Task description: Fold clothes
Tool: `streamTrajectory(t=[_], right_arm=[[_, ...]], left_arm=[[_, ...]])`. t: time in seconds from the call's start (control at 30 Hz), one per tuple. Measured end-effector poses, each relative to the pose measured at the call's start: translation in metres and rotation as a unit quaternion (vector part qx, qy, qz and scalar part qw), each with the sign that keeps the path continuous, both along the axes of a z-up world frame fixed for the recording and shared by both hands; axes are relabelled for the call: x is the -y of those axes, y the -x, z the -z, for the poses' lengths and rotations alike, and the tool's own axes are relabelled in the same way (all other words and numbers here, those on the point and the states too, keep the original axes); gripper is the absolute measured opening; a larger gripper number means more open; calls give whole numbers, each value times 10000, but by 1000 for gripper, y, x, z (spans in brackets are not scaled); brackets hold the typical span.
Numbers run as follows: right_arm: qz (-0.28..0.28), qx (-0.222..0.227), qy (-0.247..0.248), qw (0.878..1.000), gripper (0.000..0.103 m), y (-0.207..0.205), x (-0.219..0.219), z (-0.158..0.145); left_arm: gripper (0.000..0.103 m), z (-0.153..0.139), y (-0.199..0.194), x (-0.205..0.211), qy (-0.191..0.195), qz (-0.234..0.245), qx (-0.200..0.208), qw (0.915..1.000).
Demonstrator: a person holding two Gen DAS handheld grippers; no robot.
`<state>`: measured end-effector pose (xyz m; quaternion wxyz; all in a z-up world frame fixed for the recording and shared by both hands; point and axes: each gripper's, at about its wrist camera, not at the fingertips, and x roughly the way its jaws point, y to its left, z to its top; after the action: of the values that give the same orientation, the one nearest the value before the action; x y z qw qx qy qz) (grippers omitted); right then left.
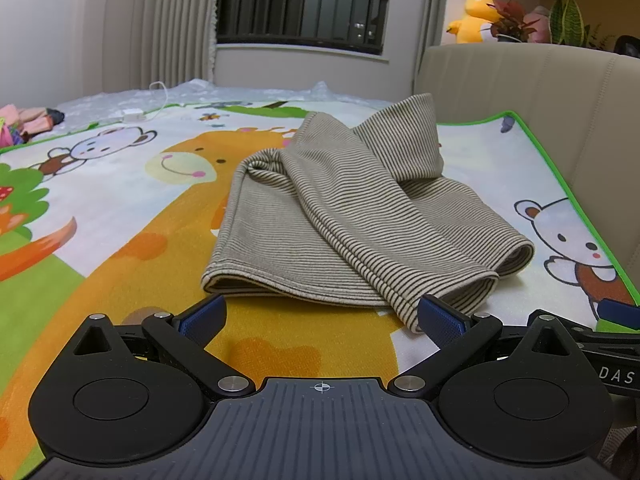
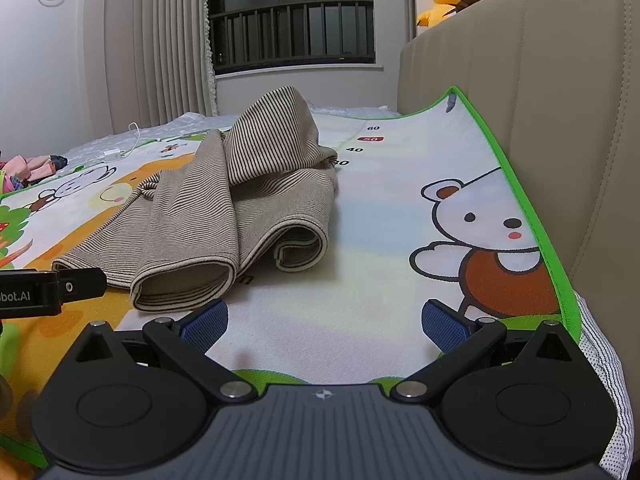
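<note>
A beige striped garment (image 1: 340,216) lies loosely folded on a cartoon play mat (image 1: 120,208), with one part standing up at the back. My left gripper (image 1: 320,316) is open and empty just in front of its near edge. In the right wrist view the garment (image 2: 224,216) lies ahead to the left on the mat (image 2: 380,240). My right gripper (image 2: 324,320) is open and empty over bare mat, to the right of the garment's near corner. The left gripper's side (image 2: 48,284) shows at the left edge.
A beige padded sofa back (image 1: 540,92) rises along the mat's right side (image 2: 540,100). A white charger and cable (image 1: 136,114) and some colourful clothes (image 1: 28,120) lie at the far left. A yellow plush toy (image 1: 472,16) and plants sit on a shelf.
</note>
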<state>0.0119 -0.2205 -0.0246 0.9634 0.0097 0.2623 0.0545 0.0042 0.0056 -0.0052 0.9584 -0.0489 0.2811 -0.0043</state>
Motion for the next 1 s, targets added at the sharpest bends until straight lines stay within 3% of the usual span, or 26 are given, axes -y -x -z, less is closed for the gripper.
streamTrajectory(t=[1.0], right_arm=[[-38,-79,-33,10000,103,-3,-1,4]], left_arm=[[103,0,-1,3,-18,24,-18,10000]])
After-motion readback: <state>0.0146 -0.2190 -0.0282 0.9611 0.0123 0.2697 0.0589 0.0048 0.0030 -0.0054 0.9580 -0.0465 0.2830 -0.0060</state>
